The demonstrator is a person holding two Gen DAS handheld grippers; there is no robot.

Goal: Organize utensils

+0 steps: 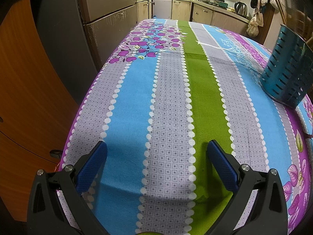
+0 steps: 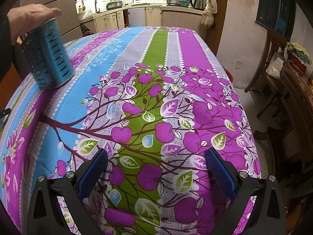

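A teal slotted metal utensil holder (image 1: 287, 66) stands tilted on the patterned tablecloth at the right in the left wrist view. The same utensil holder (image 2: 48, 56) is at the upper left in the right wrist view, blurred, with a person's bare hand (image 2: 31, 17) resting on its rim. Its contents are hidden. My left gripper (image 1: 156, 148) is open over the striped cloth with nothing between its blue pads. My right gripper (image 2: 156, 156) hovers over the printed tree pattern, equally open and empty. No loose utensils show on the table.
The table (image 1: 172, 101) carries a striped floral cloth. A grey fridge (image 1: 109, 19) and an orange door (image 1: 23, 98) stand to the left. Wooden chairs (image 2: 273, 82) and a dark cabinet (image 2: 299, 105) crowd the right side. Kitchen counters with a kettle (image 2: 197, 1) line the back.
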